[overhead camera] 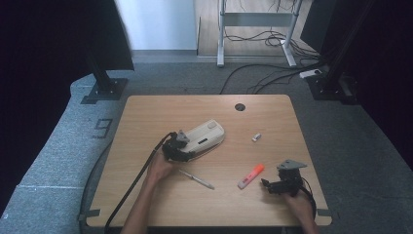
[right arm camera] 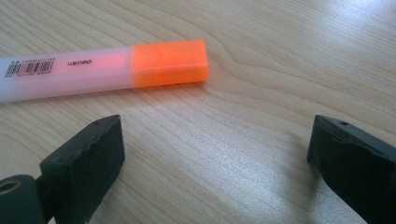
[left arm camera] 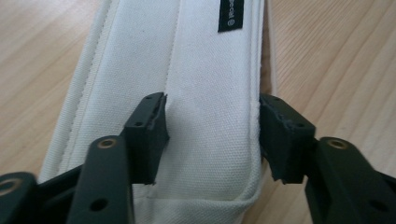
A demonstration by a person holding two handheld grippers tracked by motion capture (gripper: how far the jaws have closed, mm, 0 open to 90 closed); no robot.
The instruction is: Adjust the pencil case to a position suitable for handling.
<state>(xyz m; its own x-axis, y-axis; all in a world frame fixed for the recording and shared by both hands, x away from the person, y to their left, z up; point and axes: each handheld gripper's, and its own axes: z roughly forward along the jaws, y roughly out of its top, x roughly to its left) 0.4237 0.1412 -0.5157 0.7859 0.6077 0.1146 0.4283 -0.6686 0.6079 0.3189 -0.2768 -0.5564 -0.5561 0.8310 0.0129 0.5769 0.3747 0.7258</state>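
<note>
While the left gripper [overhead camera: 181, 148] sits at the near end of the white pouch [overhead camera: 207, 136], just left of centre in the high view, its jaws are seen in the left gripper view straddling the pouch's [left arm camera: 210, 93] fabric, one pad [left arm camera: 150, 135] dug into the cloth and the other [left arm camera: 279, 137] against the seamed edge. The grip appears to be made, though whether both pads bite firmly cannot be told from the creased cloth alone. To do the step well, the squeeze is best kept across the padded end, not on the thin seam, and any lift is best kept low and level so that the pouch is not dragged over the pen [overhead camera: 196, 179] lying below it. The right gripper [overhead camera: 272, 186], at the lower right, rests with jaws wide apart on nothing, the highlighter [right arm camera: 107, 69] lying just beyond them, untouched.
</note>
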